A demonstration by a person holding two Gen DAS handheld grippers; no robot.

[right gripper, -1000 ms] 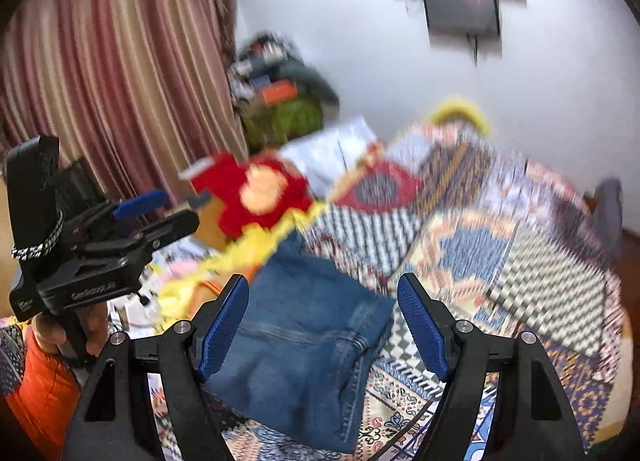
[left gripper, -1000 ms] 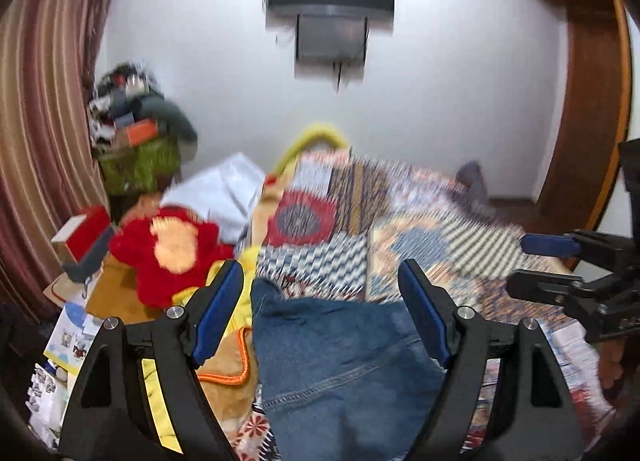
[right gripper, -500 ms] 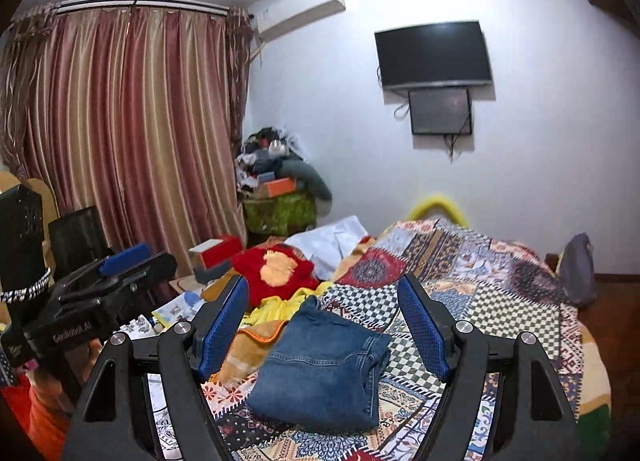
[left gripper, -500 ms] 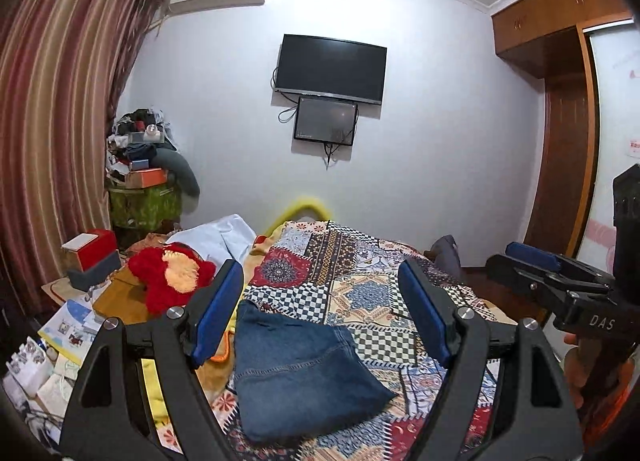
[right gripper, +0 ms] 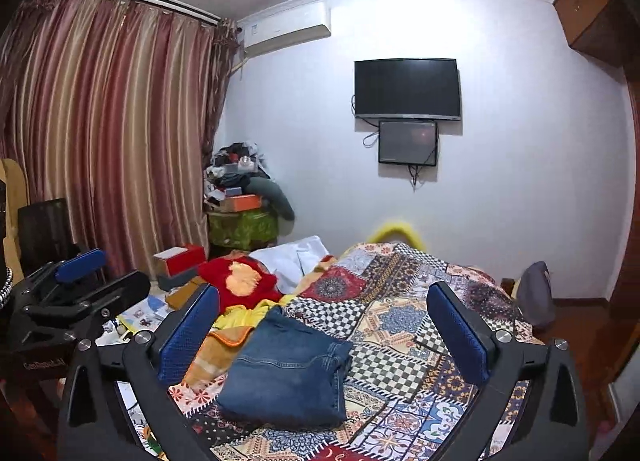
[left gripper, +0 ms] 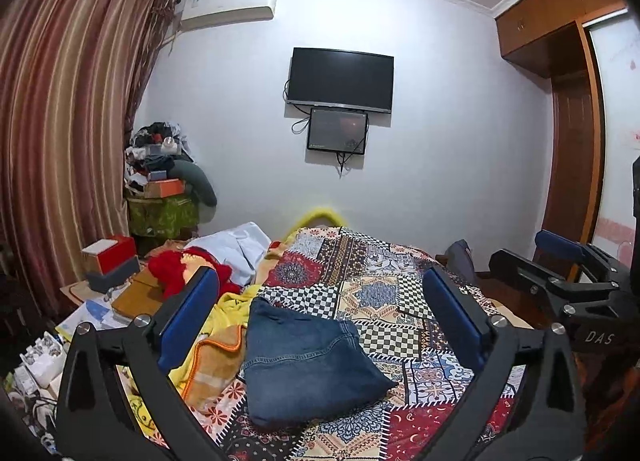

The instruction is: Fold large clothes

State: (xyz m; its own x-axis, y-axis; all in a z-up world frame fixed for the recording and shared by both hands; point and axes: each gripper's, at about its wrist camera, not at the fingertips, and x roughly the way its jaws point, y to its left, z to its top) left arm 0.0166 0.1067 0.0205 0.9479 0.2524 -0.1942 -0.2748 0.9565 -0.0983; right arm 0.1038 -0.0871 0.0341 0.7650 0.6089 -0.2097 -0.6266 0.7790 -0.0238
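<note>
This is a bedroom in a home. A bed (left gripper: 400, 301) with a bright patchwork cover fills the middle. On the wall past the bed hangs a black TV (left gripper: 340, 79). Up high, left of the TV, is an air cooler (left gripper: 228, 7). Long striped curtains (left gripper: 68, 133) hang far left of the bed. A messy pile of stuff (left gripper: 164, 181) sits in the corner by the curtains. A wooden wardrobe (left gripper: 560, 61) stands right of the bed.
</note>
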